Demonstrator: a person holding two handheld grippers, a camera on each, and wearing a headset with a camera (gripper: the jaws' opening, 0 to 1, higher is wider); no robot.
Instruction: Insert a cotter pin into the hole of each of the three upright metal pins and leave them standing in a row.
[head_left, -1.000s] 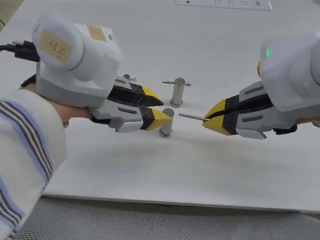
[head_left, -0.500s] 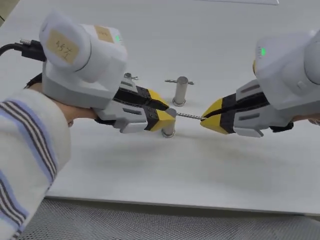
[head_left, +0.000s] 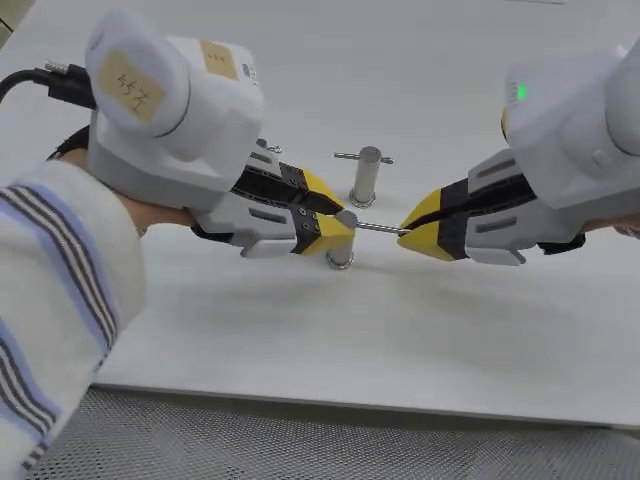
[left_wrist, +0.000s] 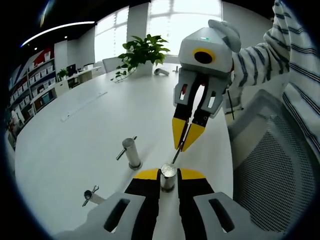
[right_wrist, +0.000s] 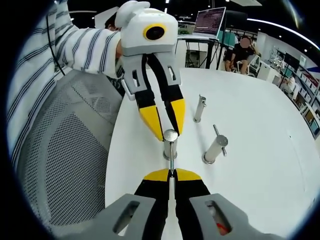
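White left gripper (head_left: 343, 218) and right gripper (head_left: 403, 231), black jaws tipped yellow, green light (head_left: 521, 93) at two o'clock, silver metal pin (head_left: 341, 255), cotter pin (head_left: 378, 228) and far pin (head_left: 367, 176), white table (head_left: 420, 70), white sleeve (head_left: 50, 300) striped blue and dark at eight o'clock, grey mesh (head_left: 300, 440)

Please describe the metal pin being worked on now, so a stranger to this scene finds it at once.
On the white table, look where the two yellow-tipped grippers nearly meet. The metal pin stands upright between the jaws of the left gripper, and the right gripper holds a cotter pin at its top. Its neighbour behind stands free, with a pin already through it.
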